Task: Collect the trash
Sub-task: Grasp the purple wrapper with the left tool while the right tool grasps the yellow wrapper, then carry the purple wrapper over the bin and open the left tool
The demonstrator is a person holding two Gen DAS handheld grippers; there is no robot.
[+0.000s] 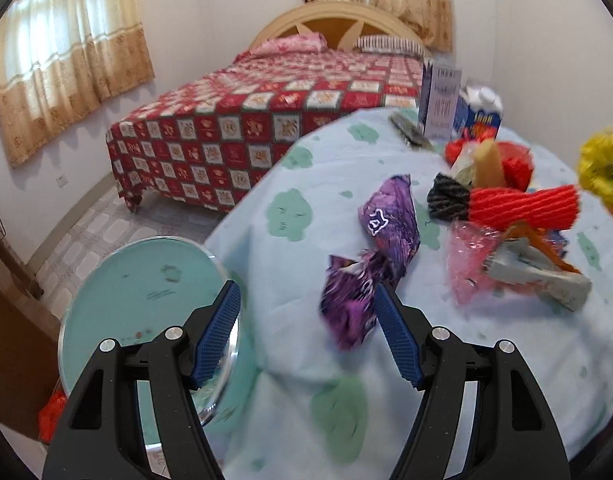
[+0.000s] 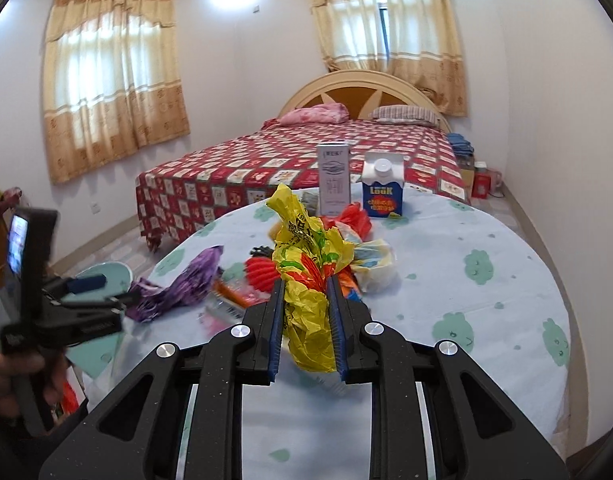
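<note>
Fingers first: the right gripper is clamped on a crumpled yellow bag with red and green print, pinched mid-body, top sticking up toward 12 o'clock. The left gripper has its jaws spread wide with nothing pressed between them; the purple wrapper sits at its 1 o'clock, just touching the right-hand pad (motion blur, so can't swear to it).

Progress-wise I'd call this early. One piece is grabbed, nothing looks binned yet. Still lying on the table: the purple wrapper, shiny and twisted, plus a heap at 2 o'clock with a red knit thing and pink plastic. Further back a milk carton and tall white box stand upright.
</note>
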